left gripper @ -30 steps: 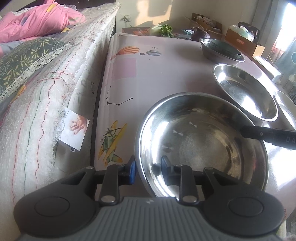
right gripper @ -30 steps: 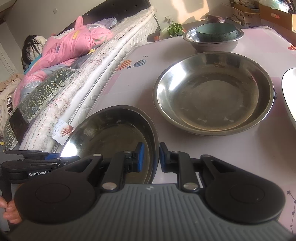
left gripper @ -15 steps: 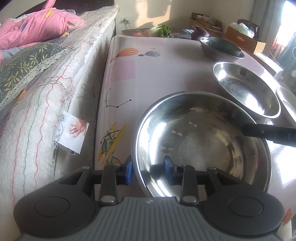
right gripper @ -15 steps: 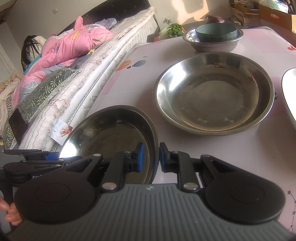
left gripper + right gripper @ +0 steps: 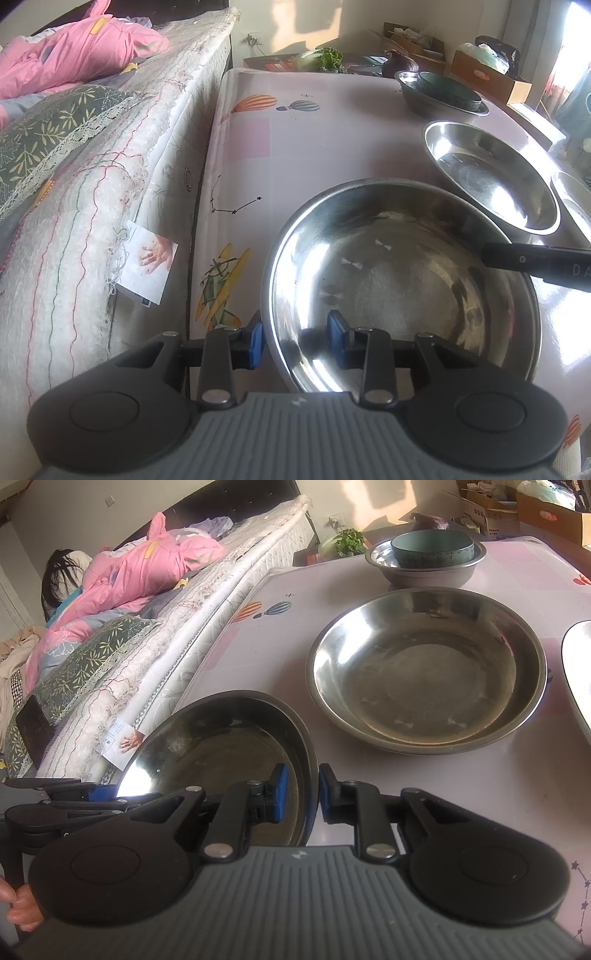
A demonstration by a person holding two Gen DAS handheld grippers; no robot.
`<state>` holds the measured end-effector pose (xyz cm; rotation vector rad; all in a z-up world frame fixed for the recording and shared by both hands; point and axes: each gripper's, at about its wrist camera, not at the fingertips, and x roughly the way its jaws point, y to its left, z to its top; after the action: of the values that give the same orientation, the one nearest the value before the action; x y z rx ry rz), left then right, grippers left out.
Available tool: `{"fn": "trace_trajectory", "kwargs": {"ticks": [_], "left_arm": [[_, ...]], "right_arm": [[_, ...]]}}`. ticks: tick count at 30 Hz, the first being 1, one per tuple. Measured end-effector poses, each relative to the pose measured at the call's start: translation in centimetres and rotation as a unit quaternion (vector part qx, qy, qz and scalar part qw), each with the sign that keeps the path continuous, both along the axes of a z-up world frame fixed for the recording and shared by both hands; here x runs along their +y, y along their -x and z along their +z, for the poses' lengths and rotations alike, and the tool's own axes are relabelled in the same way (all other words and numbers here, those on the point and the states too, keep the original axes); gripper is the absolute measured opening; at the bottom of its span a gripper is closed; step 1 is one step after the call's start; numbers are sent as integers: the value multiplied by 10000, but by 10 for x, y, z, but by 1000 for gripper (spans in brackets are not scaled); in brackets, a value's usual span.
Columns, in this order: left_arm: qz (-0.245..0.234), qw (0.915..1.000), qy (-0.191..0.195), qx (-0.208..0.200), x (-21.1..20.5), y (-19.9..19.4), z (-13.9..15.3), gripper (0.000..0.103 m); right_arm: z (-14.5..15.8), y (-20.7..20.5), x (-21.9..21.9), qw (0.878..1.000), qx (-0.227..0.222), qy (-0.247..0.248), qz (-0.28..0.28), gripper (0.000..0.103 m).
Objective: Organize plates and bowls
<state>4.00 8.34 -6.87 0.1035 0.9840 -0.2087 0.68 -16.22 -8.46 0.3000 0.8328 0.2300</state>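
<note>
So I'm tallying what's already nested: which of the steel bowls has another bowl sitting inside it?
The farthest steel bowl, at the table's far end. It alone holds a dark green bowl; the steel bowl in the grippers and the middle one are empty.

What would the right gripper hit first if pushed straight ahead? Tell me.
The right gripper is shut on the rim of the near steel pan. Straight ahead, it would probably next meet the bigger steel pan on the table; depth is uncertain.
</note>
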Motion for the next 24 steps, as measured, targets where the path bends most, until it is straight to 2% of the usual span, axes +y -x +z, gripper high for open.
{"fn": "trace_trajectory", "kwargs": {"ticks": [24], "left_arm": [[35,10000,-73,38,-1,-1,0,38]], "right_arm": [[0,-1,4,10000,-11,29,43,18]]}}
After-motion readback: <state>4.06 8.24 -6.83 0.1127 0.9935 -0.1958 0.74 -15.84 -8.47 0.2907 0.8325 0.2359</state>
